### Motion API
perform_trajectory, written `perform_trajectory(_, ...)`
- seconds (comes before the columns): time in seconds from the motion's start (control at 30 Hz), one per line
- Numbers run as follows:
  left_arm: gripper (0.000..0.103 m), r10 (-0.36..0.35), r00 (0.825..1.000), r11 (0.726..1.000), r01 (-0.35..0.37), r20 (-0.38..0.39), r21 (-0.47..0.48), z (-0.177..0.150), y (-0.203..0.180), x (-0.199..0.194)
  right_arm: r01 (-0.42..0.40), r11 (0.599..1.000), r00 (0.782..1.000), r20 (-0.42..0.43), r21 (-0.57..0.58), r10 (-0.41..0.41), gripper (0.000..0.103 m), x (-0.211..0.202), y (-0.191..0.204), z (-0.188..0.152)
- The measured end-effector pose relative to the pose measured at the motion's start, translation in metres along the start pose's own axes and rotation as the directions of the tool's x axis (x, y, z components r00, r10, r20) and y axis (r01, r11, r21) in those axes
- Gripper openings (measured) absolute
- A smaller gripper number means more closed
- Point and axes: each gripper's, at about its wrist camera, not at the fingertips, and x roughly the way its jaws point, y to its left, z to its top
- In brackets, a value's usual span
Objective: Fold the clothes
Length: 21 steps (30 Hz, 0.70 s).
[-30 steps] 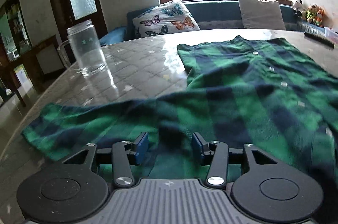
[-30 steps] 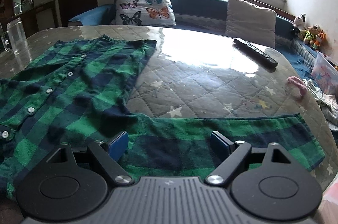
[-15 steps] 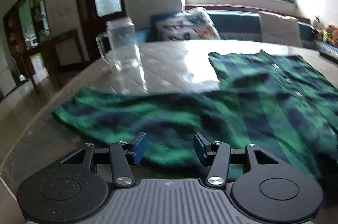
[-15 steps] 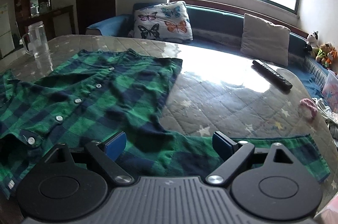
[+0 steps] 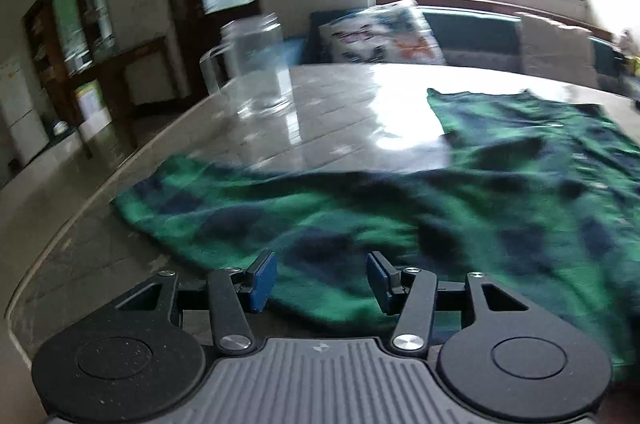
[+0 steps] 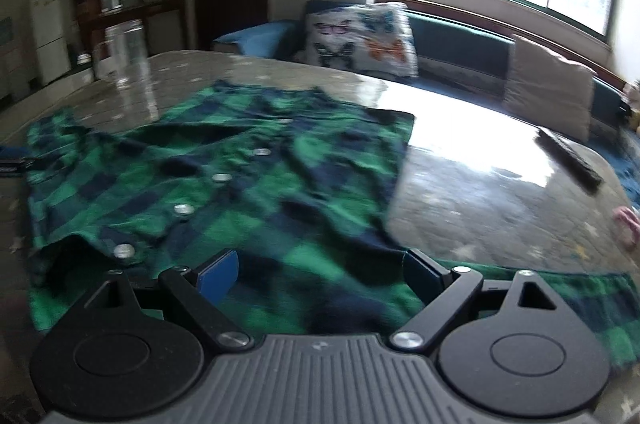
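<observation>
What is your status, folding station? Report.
Left gripper open, right gripper open, both empty. Plaid shirt spread flat, unfolded. Glass jug beside left sleeve.

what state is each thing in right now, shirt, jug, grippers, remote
plaid shirt: spread flat on the table, buttoned, sleeves out to both sides, not folded yet
glass jug: upright, looks empty, apart from the shirt
left gripper: jaws apart over a sleeve, nothing gripped
right gripper: jaws wide, nothing gripped
remote: lying flat on the table
</observation>
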Motion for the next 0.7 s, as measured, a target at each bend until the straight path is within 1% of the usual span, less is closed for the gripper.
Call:
perform_trajectory(0.07,0.056,-0.055,0.998,0.998,0.054,0.021,0.041,0.004,-0.021,-0.006,-0.034,0.999,0.999,-0.002,-0.040,0.034,0.092,0.002,0.015,0.000)
perform_trajectory(0.17,0.056,-0.138,0.989,0.986,0.133,0.047,0.097,0.012,-0.053,-0.013,-0.066,0.992,0.998,-0.006,-0.107,0.065,0.092,0.004,0.039,-0.003)
perform_trajectory(0.23,0.056,-0.193,0.980,0.974,0.185,0.054,0.133,0.017,-0.073,-0.014,-0.087,0.986,0.996,-0.015,-0.141,0.086,0.092,0.005,0.052,-0.007)
perform_trajectory(0.33,0.056,-0.254,0.966,0.951,0.240,0.049,0.194,0.016,-0.099,-0.012,-0.105,0.979,0.994,-0.032,-0.174,0.101,0.092,0.007,0.064,-0.014)
perform_trajectory(0.43,0.056,-0.276,0.960,0.927,0.257,0.034,0.274,0.004,-0.121,-0.011,-0.121,0.971,0.992,-0.048,-0.206,0.114,0.092,0.009,0.075,-0.021)
perform_trajectory(0.5,0.056,-0.283,0.959,0.913,0.263,0.019,0.310,-0.007,-0.130,-0.012,-0.124,0.966,0.992,-0.058,-0.226,0.114,0.092,0.008,0.080,-0.027)
perform_trajectory(0.57,0.056,-0.269,0.963,0.904,0.248,0.013,0.347,-0.018,-0.136,-0.012,-0.128,0.960,0.991,-0.069,-0.248,0.114,0.092,0.007,0.084,-0.033)
perform_trajectory(0.63,0.057,-0.260,0.965,0.898,0.230,0.033,0.375,-0.024,-0.138,-0.016,-0.127,0.957,0.991,-0.068,-0.261,0.113,0.092,0.004,0.087,-0.037)
perform_trajectory(0.7,0.058,-0.263,0.964,0.895,0.231,0.035,0.381,-0.026,-0.138,-0.020,-0.126,0.960,0.992,-0.055,-0.249,0.116,0.092,0.000,0.084,-0.037)
